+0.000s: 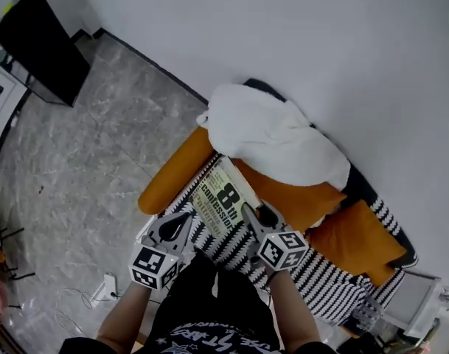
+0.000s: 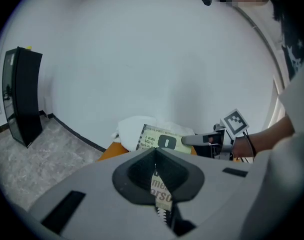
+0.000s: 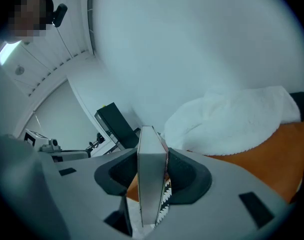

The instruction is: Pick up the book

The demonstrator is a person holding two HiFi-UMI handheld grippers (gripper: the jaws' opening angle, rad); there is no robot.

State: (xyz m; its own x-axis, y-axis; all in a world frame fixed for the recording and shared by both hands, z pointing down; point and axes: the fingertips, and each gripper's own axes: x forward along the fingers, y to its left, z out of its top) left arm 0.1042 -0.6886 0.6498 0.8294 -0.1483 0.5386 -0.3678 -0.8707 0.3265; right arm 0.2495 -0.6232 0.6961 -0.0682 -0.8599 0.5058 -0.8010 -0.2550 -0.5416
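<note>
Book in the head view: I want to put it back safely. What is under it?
The book, clamped in the right gripper, is over a black-and-white striped cover and orange cushions. The patch directly beneath it is hidden.

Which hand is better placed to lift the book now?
Right. The right gripper clamps the book edge-on between its jaws; the left gripper sits beside it, gripping nothing.
</note>
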